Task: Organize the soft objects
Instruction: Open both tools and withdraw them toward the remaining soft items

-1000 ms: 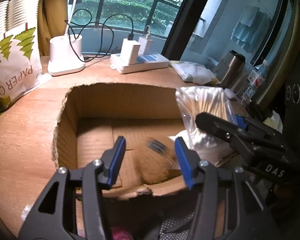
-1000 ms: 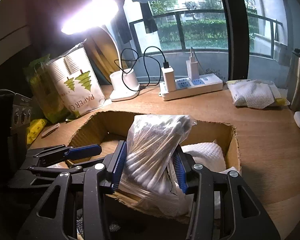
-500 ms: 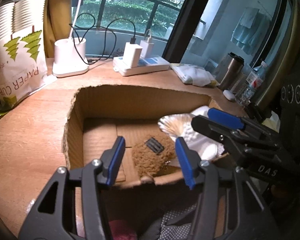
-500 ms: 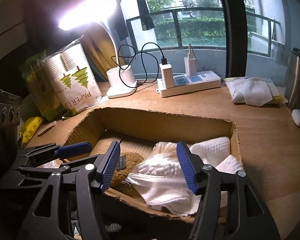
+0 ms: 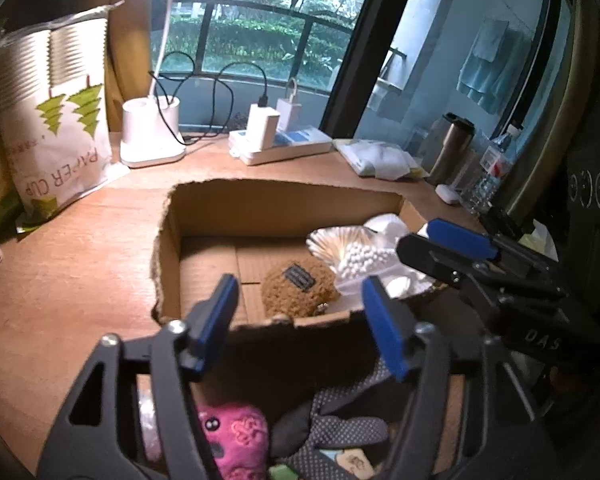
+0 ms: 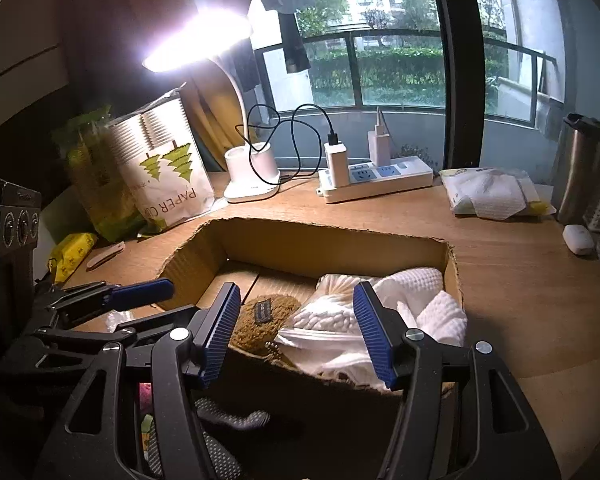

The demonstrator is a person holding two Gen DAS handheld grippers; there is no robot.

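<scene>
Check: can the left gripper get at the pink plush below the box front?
Probably yes: the pink plush lies uncovered just under the left gripper, whose empty jaws are opening; only the cardboard box stands beyond.

Lit white desk lamp [image 6: 252, 176] seen at desk rear, w/ white power strip [image 6: 376, 180] beside it. Printed paper-cup bag [image 6: 164, 172] noted at left; steel flask [image 6: 580, 168] at right.

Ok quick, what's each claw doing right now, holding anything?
Left claw: opening wider, empty; the brown plush lies in the box.
Right claw: open, empty; the cotton swab bag lies in the box.
</scene>
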